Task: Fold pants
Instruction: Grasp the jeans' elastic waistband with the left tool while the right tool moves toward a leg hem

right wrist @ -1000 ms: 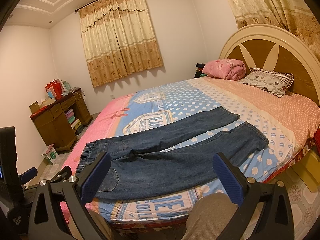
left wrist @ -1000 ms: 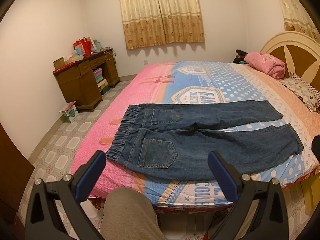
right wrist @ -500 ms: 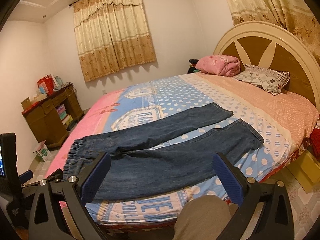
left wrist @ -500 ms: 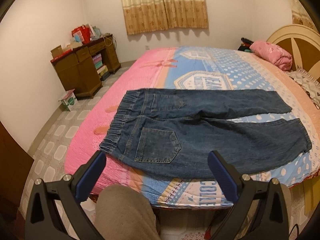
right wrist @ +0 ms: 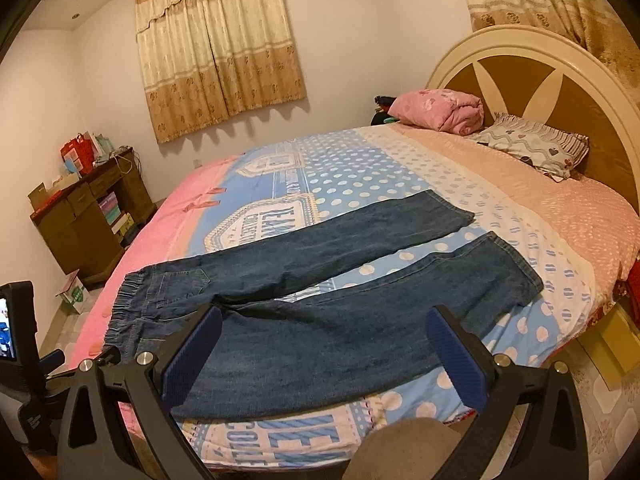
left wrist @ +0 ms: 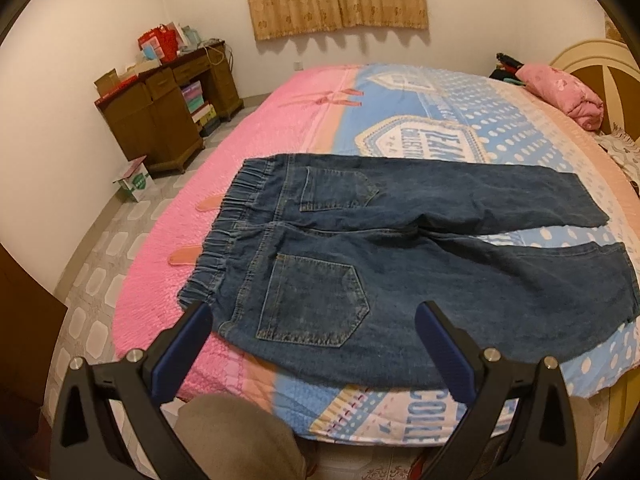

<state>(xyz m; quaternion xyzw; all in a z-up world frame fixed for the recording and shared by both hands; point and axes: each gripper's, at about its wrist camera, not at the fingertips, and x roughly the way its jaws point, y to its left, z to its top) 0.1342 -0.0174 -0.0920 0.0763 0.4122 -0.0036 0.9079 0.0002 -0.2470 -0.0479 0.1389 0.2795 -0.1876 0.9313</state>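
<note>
Both grippers, left (left wrist: 314, 340) and right (right wrist: 324, 344), are brought lower and closer over the jeans (left wrist: 400, 276), spread flat, back pockets up, on the bed (left wrist: 248, 152), jaws wide open and empty, so the first grasp is judged imminent.

Dark blue denim pants (left wrist: 400, 256) lie flat and unfolded on the bed, back side up, showing 2 patch pockets with tan stitching. The gathered elastic waistband sits toward the pink side of the cover. The 2 legs stretch toward the headboard side, parted in a narrow V, the nearer leg close to the bed's front edge.
</note>
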